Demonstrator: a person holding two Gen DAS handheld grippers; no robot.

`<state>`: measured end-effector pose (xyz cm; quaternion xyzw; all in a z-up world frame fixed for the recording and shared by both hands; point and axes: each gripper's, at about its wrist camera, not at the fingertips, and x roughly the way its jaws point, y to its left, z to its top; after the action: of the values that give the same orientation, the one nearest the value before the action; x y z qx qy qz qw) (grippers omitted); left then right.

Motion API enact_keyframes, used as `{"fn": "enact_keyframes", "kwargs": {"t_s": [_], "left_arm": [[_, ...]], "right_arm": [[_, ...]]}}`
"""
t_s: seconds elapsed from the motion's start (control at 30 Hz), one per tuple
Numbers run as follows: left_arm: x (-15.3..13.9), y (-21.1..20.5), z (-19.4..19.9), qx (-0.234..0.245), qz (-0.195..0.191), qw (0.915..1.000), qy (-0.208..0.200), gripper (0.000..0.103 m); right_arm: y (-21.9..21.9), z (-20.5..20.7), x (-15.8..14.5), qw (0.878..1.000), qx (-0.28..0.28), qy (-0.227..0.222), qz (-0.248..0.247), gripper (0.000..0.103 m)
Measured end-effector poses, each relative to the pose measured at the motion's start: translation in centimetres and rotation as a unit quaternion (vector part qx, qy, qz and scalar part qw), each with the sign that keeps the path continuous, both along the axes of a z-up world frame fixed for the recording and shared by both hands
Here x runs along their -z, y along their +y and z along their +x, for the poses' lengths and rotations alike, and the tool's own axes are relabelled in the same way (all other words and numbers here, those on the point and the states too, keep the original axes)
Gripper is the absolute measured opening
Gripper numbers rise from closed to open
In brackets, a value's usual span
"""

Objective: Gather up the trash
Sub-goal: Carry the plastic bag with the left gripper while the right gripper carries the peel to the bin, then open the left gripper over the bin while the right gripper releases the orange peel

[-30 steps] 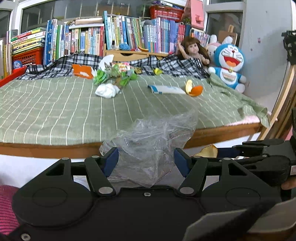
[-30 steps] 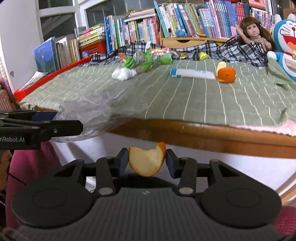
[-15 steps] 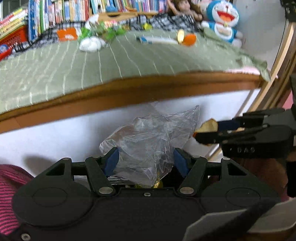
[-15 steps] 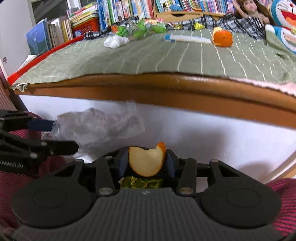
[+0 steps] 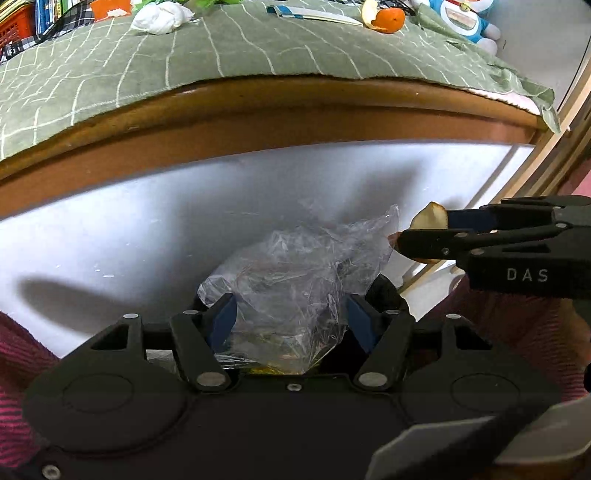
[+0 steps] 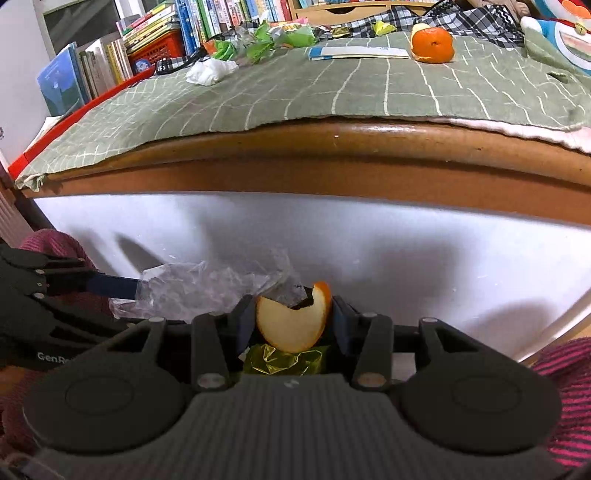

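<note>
Down below the bed [image 6: 332,147] edge, the left tongs [image 5: 288,321] pinch a clear plastic bag [image 5: 295,280]. Just beside the bag, the right tongs [image 6: 293,319] squeeze a piece of orange peel [image 6: 288,325] above a crinkly gold wrapper [image 6: 284,362].

Counting what's showing: 2 grippers, left gripper [image 5: 290,323] and right gripper [image 6: 291,323]. 1 clear plastic bag [image 5: 295,280] sitting btwn the left pads. 1 orange peel piece [image 6: 291,325] sitting btwn the right pads. 1 gold foil wrapper [image 6: 284,362] lying under it. On the green sheet [image 6: 332,92]: 1 crumpled white tissue [image 6: 210,71], 1 part-peeled orange [image 6: 432,45], 1 flat white-blue packet [image 6: 358,52], 1 yellow wrapper [image 6: 382,26], 1 heap of green wrappers [image 6: 266,40], exact no. not countable. 1 blue plush toy [image 5: 461,20] lying at the edge. Books: too many, not counting.
</note>
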<state>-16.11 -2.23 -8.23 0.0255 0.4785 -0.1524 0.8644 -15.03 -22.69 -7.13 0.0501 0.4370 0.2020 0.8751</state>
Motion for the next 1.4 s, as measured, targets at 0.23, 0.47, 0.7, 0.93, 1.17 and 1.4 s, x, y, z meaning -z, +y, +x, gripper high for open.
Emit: {"fn": "enact_keyframes", "kwargs": {"t_s": [0.23,0.47,0.7,0.93,1.17,1.4], "left_arm": [[0.4,0.6,1.0,-0.005,-0.008,0.9999,0.009,0.064],[1.2,1.3,2.1,-0.014,-0.023,0.9991,0.031,0.064],[1.4,0.7,2.2,-0.004,-0.022,0.9992,0.033,0.067],[1.2,0.5,2.2,0.002,-0.019,0.9994,0.029,0.076],[0.9,0.6,2.1,0.001,-0.017,0.9995,0.025,0.085],[-0.3,1.0,1.9,0.0,-0.014,0.9999,0.006,0.086]], "right_arm": [[-0.3,0.0,-0.1,1.0,0.004,0.0,0.004,0.05],[-0.3,0.0,-0.3,1.0,0.007,-0.003,0.01,0.051],[-0.6,0.0,-0.3,1.0,0.009,-0.002,0.017,0.052],[-0.6,0.0,-0.3,1.0,0.009,-0.003,0.018,0.054],[-0.6,0.1,-0.4,1.0,0.007,-0.002,0.025,0.069],[-0.6,0.4,-0.9,0.999,0.01,-0.006,0.03,0.073]]}}
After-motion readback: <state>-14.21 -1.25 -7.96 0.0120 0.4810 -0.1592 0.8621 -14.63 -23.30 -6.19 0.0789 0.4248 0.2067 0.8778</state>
